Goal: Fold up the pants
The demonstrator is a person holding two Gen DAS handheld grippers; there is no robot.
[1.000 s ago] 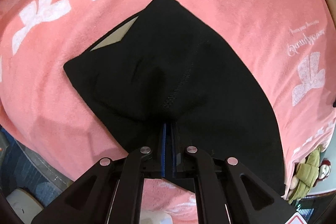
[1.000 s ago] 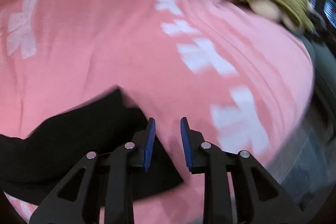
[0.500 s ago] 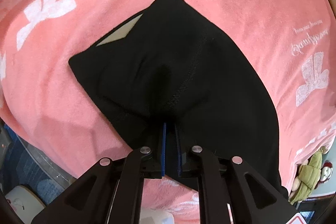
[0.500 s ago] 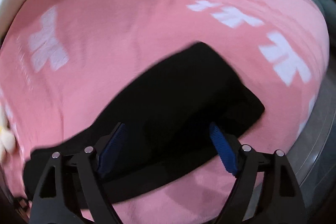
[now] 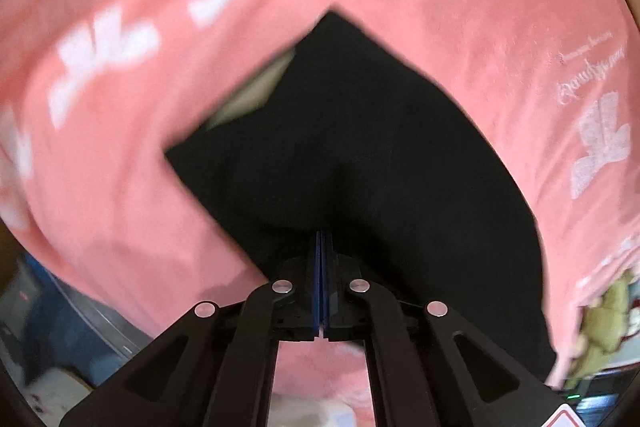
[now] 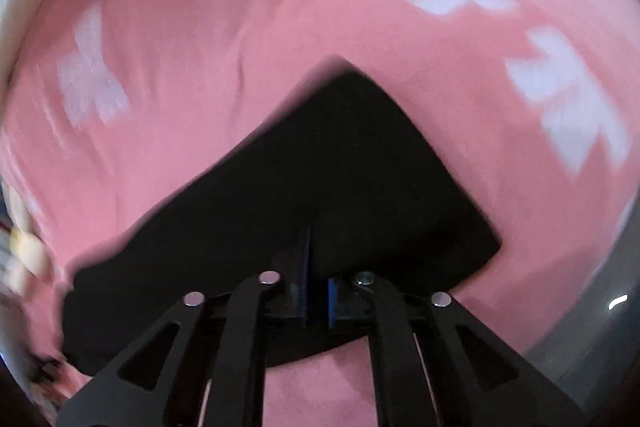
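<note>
Black pants (image 5: 360, 155) are lying on the pink blanket (image 5: 460, 7), long axis running diagonally, both ends pinched: left gripper (image 5: 322, 247) clamping one, right gripper (image 6: 316, 267), jaws just closing, gripping the other. Blanket script unreadable.

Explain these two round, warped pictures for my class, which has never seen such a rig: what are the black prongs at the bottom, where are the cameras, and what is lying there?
No robot arm is at work: a person holds a two-finger gripper in each hand, each carrying a fisheye camera that looks along its fingers. One picture comes from the left gripper, the other from the right gripper. The black prongs are those fingers, with blue pads. Black pants, to be folded, lie on a pink blanket with white patterns. The left jaws are pinched shut on the pants' fabric. The right jaws have just been closing, and fabric sits between them too. A plush toy lies at the blanket's edge.
</note>
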